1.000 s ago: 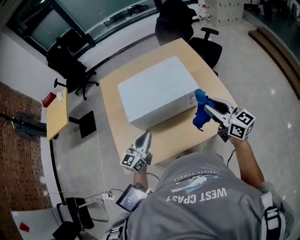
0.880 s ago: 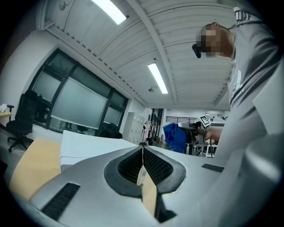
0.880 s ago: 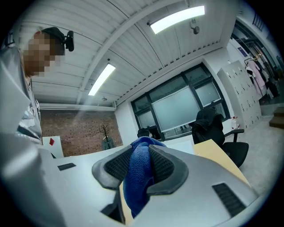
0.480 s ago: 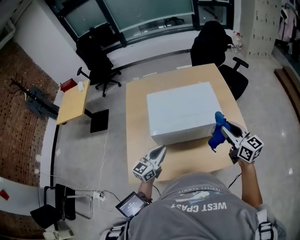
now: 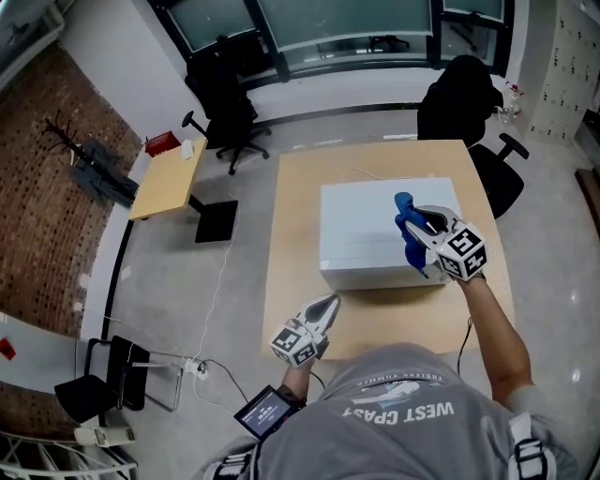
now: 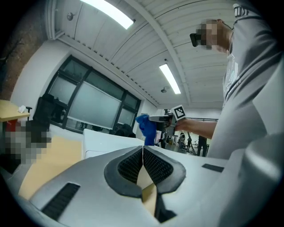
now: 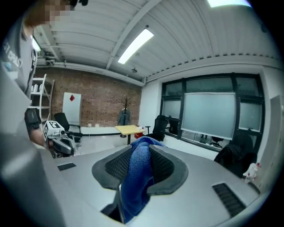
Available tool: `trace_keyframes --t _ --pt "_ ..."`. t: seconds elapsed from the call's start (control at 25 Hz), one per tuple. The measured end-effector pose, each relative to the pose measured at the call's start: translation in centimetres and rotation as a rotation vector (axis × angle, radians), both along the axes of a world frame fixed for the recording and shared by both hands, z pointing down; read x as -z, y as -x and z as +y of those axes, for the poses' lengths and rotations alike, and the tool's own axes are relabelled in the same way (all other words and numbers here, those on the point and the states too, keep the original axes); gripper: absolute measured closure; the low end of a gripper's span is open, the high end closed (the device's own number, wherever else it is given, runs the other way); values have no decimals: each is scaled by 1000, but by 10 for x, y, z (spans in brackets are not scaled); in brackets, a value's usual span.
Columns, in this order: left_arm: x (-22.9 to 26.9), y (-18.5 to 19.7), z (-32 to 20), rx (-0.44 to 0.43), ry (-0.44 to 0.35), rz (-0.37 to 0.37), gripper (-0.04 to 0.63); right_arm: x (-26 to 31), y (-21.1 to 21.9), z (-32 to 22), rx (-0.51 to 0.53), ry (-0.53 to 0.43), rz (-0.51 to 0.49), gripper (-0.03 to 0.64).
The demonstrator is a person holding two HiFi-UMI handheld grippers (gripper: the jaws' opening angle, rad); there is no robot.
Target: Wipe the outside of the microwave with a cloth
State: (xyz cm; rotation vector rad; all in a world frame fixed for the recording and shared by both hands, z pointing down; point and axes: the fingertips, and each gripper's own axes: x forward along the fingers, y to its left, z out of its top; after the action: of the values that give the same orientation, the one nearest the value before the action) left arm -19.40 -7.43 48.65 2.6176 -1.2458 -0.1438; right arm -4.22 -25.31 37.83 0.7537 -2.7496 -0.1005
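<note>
Nearest to us, the person in the grey printed T-shirt [image 5: 403, 412] is leaning over the near edge of the square light-wood table [image 5: 295, 234]. A small lit tablet screen [image 5: 267, 411] is showing down by the left hip. The left grey hand-held gripper [image 5: 326, 305] is hovering low over the near left part of the table, its jaws pressed together with nothing between them, well apart from the job.

Moving in, the boxy white microwave [image 5: 361, 234] is sitting mid-table, its long axis running left to right across the person's view, one long side wall facing the person. Which face carries the door, I can't tell.

Over the right half of its top, the right grey hand-held gripper [image 5: 412, 223] is reaching in from the right, pointing away from the person and leftward, and its jaws are clamping a bunched blue terry cloth [image 5: 411, 232]. The cloth is hanging down at the microwave's top; whether it is touching, I can't say.

Farther off, a black office chair [image 5: 469, 94] is standing at the far right corner, another black chair [image 5: 225, 94] beside a small wooden side table [image 5: 169, 178], and dark windows [image 5: 309, 19] are running along the back wall.
</note>
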Motion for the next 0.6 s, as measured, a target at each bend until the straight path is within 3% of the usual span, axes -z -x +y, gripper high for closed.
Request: trace_keyframes --t 0.28,0.48,0.6 --pt "-13 15 9 45 49 12 572 -68 181 -18 308 -79 297 495" --pt "-13 31 6 64 37 20 572 -123 236 0 444 -113 500 495" --pt "-13 37 -6 70 41 28 572 -141 246 -9 470 -99 536 495"
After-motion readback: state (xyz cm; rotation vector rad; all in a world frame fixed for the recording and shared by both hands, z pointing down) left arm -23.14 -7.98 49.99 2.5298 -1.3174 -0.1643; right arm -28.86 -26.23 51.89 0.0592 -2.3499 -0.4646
